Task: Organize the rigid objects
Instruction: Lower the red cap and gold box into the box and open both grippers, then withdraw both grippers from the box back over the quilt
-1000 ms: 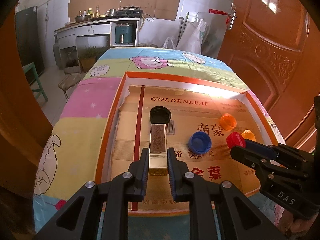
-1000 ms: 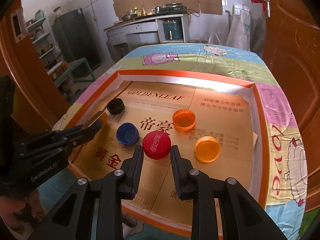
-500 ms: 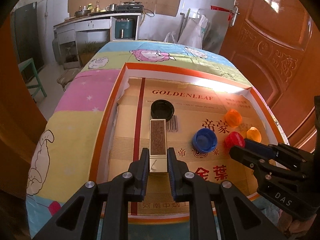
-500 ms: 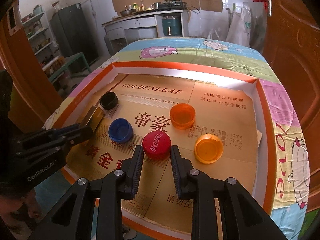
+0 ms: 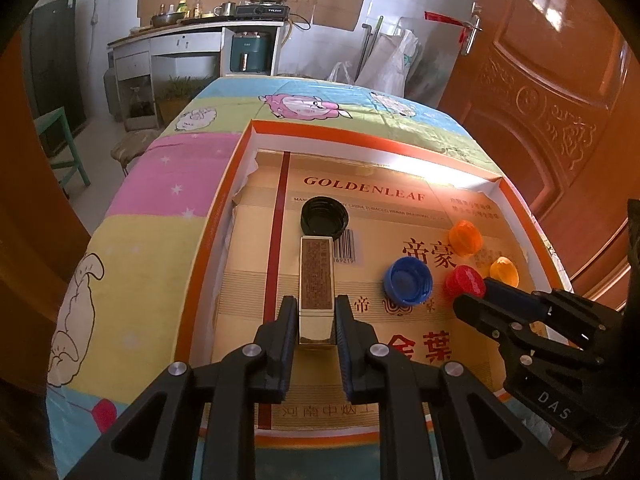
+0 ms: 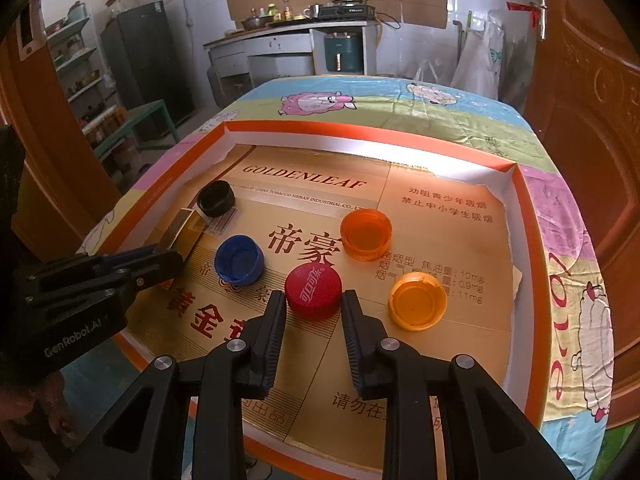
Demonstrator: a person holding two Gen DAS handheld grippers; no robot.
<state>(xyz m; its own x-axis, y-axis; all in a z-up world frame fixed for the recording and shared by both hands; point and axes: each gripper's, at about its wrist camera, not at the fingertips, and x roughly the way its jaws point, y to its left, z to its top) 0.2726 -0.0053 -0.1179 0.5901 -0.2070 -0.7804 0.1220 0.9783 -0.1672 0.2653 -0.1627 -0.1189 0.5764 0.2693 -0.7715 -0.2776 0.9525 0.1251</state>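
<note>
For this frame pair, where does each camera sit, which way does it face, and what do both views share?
Left wrist: on the left gripper, facing forward over the tray; its jaws clamp the gold box, and the right gripper shows at right.
Right wrist: on the right gripper, facing the same way; its jaws straddle the red cap, and the left gripper shows at left.
Shared: the tray, gold box, red cap, blue cap, black cap.
</note>
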